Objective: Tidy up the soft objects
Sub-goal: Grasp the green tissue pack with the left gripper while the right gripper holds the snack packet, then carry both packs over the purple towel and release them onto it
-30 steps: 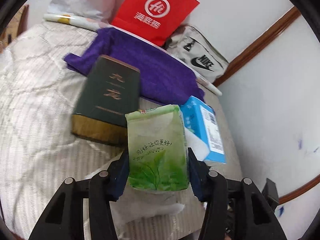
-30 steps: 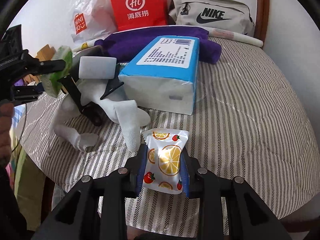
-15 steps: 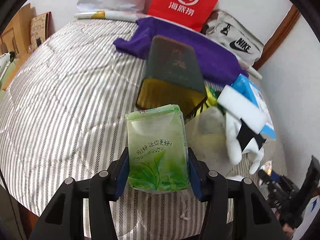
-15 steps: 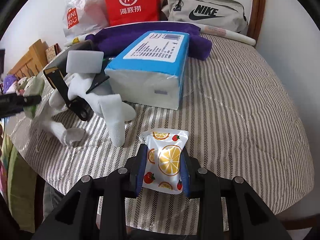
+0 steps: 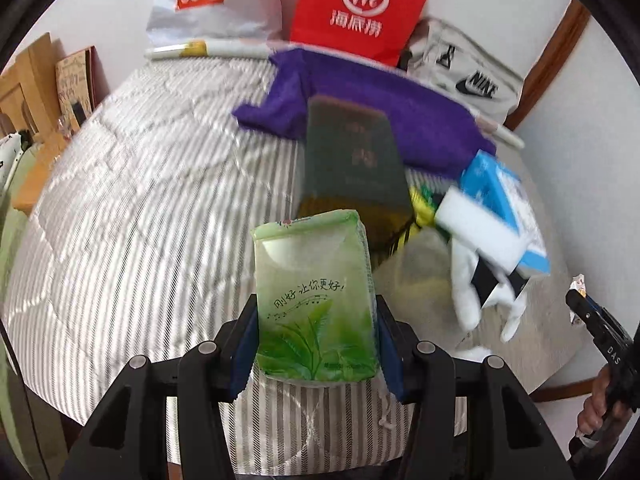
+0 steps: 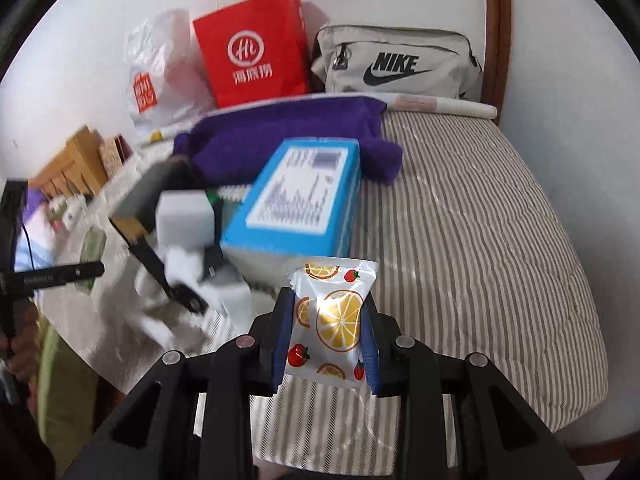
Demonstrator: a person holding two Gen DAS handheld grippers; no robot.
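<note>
Where the striped quilted bed [image 6: 472, 216] ran to its right-hand and near edges, the cover lay bare and offered open room; in the left wrist view a second broad bare stretch lay on the left side of the bed. Clutter was confined to the far end and the middle: a purple towel [image 6: 288, 136], a blue tissue pack [image 6: 296, 200], a dark green box [image 5: 352, 156], a white foam block [image 5: 476, 228] and white socks [image 5: 468, 292], bunched close together. Against the wall stood a red paper bag [image 6: 252, 48], a white plastic Miniso bag [image 5: 200, 0] and a grey Nike pouch [image 6: 396, 60].

Left hand-held gripper [image 5: 316, 336] pointed steeply downward above the bed, its jaws clamped on the sides of a green tissue packet [image 5: 316, 296], soft, glossy, printed with leaves, held upright clear of the cover. Right hand-held gripper [image 6: 326, 332] pointed downward over the near edge, its jaws closed on a small wet-wipe style sachet [image 6: 332, 320], shiny white film printed with orange slices and strawberries, likewise clear of the bed. Motion blur obscured detail in the clutter.
</note>
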